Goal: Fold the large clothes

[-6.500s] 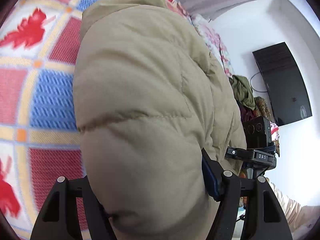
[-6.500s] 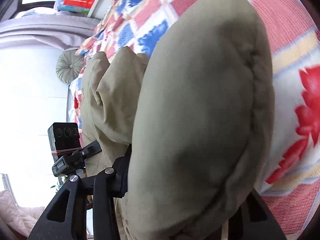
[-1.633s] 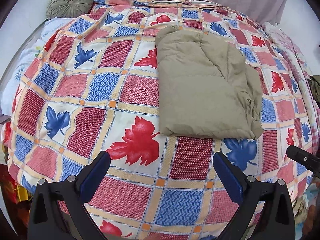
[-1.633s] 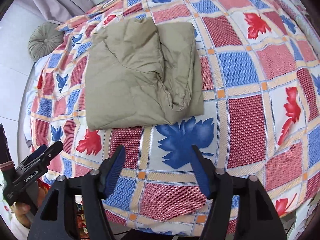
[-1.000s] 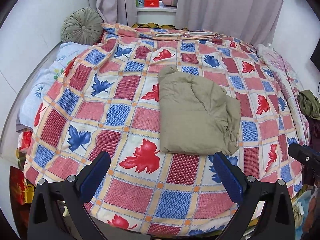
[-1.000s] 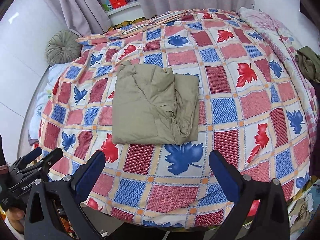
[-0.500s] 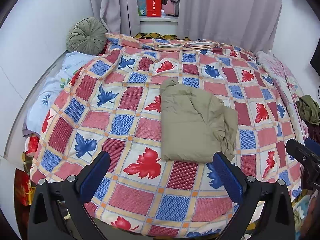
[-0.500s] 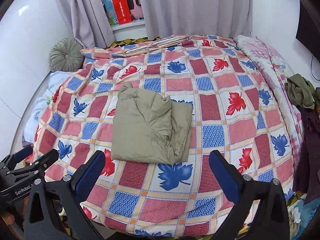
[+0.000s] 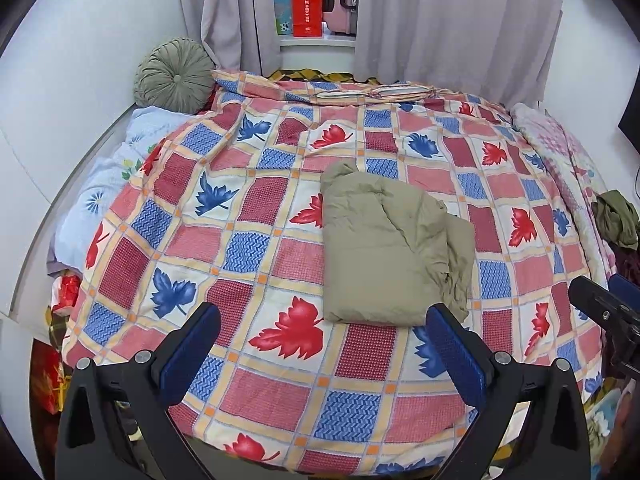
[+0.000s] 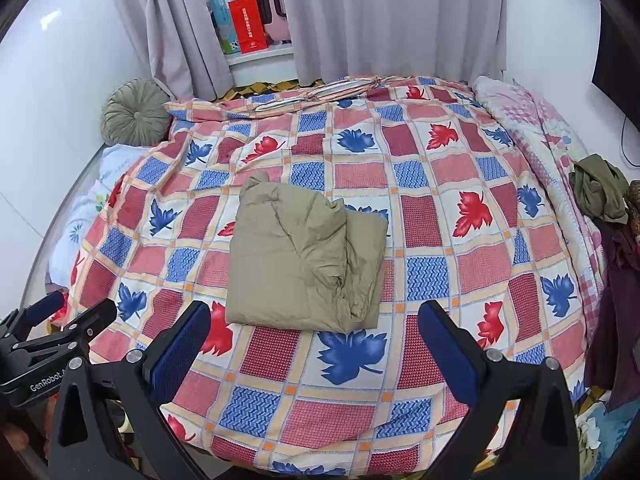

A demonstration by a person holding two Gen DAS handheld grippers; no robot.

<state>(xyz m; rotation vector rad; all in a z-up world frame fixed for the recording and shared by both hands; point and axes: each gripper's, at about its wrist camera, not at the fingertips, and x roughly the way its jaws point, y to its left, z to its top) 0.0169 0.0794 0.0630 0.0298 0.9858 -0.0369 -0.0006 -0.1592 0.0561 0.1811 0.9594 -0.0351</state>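
A khaki padded jacket [image 9: 384,252] lies folded into a thick rectangle in the middle of the bed; it also shows in the right wrist view [image 10: 304,256]. My left gripper [image 9: 324,356] is open and empty, held well back from the bed's near edge. My right gripper [image 10: 314,352] is open and empty too, at the same distance. Neither touches the jacket. The left gripper's body shows at the lower left of the right wrist view [image 10: 48,344].
The bed carries a red, blue and cream leaf-patterned quilt [image 9: 256,248]. A round green cushion [image 9: 174,76] sits at the far left corner. Dark and olive clothes [image 10: 600,192] pile at the bed's right side. Curtains and a window ledge with boxes stand behind.
Both grippers let go of the jacket and opened, then pulled back and up from the bed. The folded jacket stays where it was laid.
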